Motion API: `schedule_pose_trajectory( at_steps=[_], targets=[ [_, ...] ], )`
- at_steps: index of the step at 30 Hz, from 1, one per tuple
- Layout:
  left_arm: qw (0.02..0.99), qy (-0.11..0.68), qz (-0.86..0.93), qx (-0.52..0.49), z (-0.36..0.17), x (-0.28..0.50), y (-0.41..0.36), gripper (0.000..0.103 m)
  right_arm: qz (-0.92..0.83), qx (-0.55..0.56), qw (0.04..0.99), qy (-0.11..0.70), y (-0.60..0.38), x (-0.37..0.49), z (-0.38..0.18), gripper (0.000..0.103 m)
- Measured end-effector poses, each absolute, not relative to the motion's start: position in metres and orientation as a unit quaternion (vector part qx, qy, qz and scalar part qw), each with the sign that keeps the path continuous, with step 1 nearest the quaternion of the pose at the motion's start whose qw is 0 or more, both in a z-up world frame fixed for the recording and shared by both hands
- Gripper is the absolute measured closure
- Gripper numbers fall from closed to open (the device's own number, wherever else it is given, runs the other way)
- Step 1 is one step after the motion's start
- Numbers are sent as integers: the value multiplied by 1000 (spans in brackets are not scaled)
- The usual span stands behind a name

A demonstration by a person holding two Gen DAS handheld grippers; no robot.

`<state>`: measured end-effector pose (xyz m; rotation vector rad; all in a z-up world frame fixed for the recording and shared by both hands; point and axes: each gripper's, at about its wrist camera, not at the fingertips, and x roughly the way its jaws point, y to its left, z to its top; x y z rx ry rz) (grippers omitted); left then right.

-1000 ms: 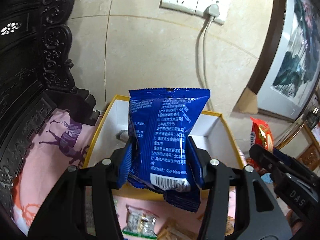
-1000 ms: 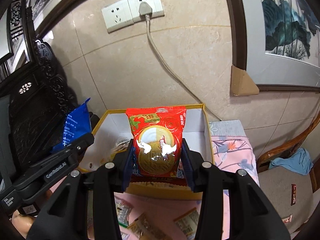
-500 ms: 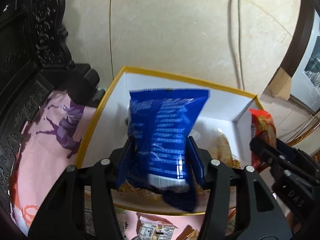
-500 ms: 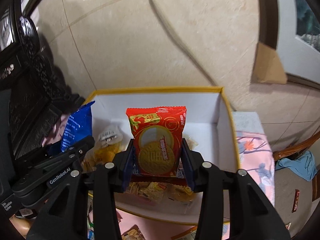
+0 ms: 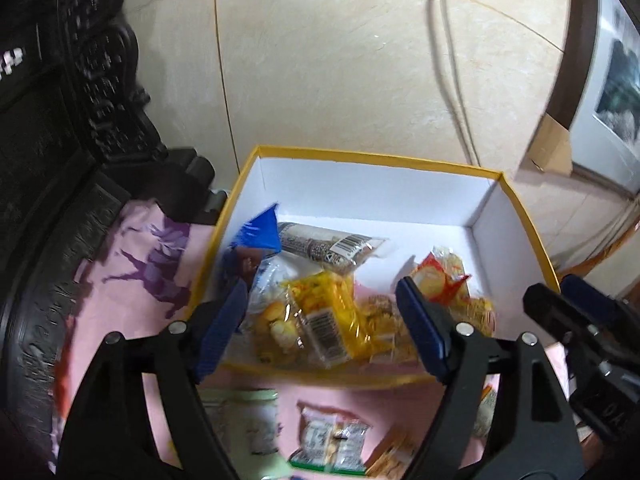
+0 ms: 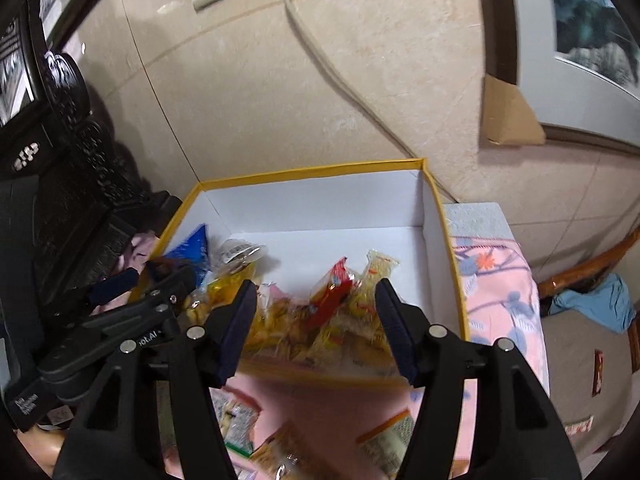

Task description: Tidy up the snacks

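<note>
Both your left tool (image 5: 320, 324) and right tool (image 6: 316, 320) are opening, empty, above the yellow-rimmed white cardboard box (image 5: 372, 196) part-filled with packets; loose wrapped snacks (image 5: 332, 446) below them remain.

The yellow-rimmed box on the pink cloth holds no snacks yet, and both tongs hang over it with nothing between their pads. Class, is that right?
Not quite: the yellow-rimmed box already holds snacks, as the right wrist view shows. The rest stands: it sits on the pink cloth, and both tongs, left and right, are opening over it, pads bare.

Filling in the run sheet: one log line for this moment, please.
left tool: opening, empty | right tool: opening, empty | blue packet, red packet: in yellow box
</note>
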<state>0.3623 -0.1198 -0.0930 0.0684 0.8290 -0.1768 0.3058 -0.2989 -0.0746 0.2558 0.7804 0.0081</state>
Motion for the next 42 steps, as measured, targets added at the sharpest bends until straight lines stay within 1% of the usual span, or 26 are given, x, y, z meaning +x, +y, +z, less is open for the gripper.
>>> schedule_pose_trajectory(
  at_steps=[4, 6, 10, 16, 20, 24, 30, 36, 42],
  targets=[
    [911, 396, -106, 48, -70, 343, -118, 23, -3, 134, 916, 378, -300, 280, -59, 41],
    [915, 383, -115, 59, -49, 333, -115, 23, -1, 138, 917, 375, -300, 270, -47, 41],
    [929, 339, -125, 76, -1, 310, -106, 20, 5, 130, 926, 356, -298, 252, -14, 41],
    [943, 289, -138, 89, 63, 270, -95, 20, 32, 161, 934, 318, -295, 219, 43, 41],
    [947, 262, -152, 105, 95, 234, -92, 20, 47, 175, 940, 288, -290, 185, 83, 41],
    [950, 237, -170, 113, 116, 198, -91, 20, 43, 187, 947, 259, -285, 143, 113, 41],
    [955, 196, -189, 121, 135, 141, -89, 20, 28, 200, 951, 234, -282, 77, 136, 41],
    [963, 176, -173, 105, 156, 89, -78, 20, 30, 165, 964, 206, -274, 20, 160, 41],
    [960, 190, -173, 114, 165, 66, -79, 19, 13, 139, 966, 216, -271, -14, 173, 41]
  ],
)
